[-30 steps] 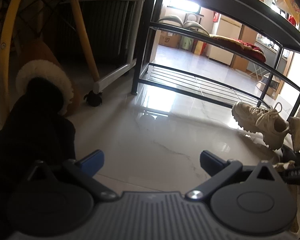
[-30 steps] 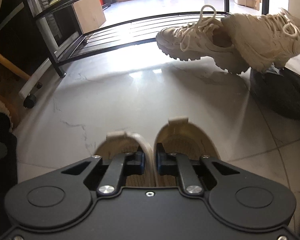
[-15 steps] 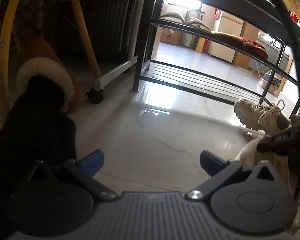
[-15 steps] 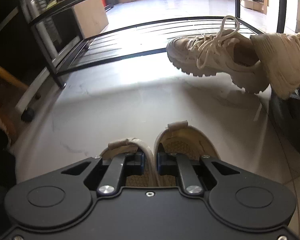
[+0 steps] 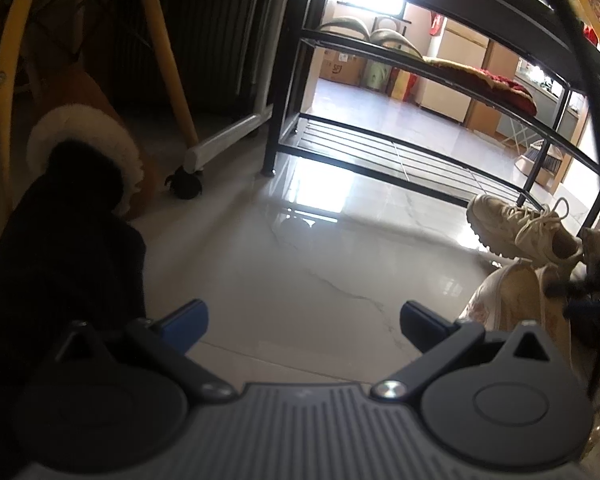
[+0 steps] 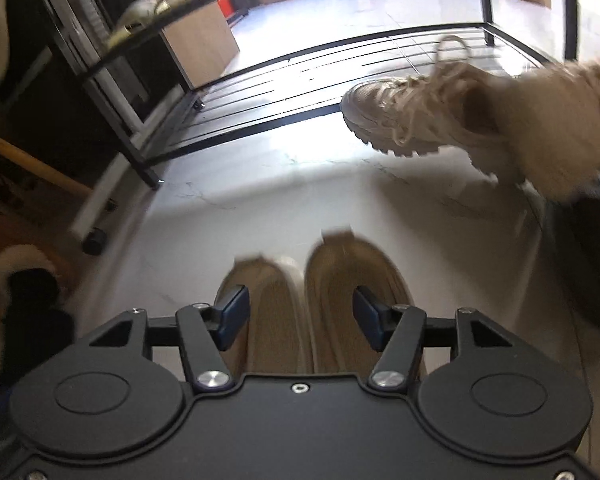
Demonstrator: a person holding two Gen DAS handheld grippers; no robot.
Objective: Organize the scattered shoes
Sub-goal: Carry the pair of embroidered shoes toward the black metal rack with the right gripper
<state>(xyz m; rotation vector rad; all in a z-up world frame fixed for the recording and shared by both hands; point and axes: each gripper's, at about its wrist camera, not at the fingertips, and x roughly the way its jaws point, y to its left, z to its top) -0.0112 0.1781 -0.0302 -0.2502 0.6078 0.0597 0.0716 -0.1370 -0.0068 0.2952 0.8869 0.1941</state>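
My right gripper point(image 6: 300, 318) is open, its blue pads point(image 6: 231, 312) spread either side of a pair of beige slip-on shoes point(image 6: 332, 292) lying side by side on the pale floor. The pair also shows in the left wrist view point(image 5: 512, 300) at the right. A cream lace-up sneaker point(image 6: 416, 120) sits beyond them by the black shoe rack point(image 6: 300, 92), with its mate point(image 6: 572, 128) blurred at the right edge. My left gripper point(image 5: 302, 318) is open and empty over bare floor. A black shoe point(image 5: 60, 248) and a fur-trimmed brown boot point(image 5: 88, 140) lie to its left.
The rack's lower shelf point(image 5: 400, 160) is slatted; its middle shelf holds green shoes point(image 5: 364, 34) and a red cushion point(image 5: 496, 80). A wheeled white frame point(image 5: 224, 140) and yellow chair legs point(image 5: 168, 52) stand at left. A dark round object point(image 6: 592, 248) lies at right.
My right gripper has opened and let go of the beige slip-on pair, which now rests on the floor. It moved forward toward the rack. The left gripper has barely moved.
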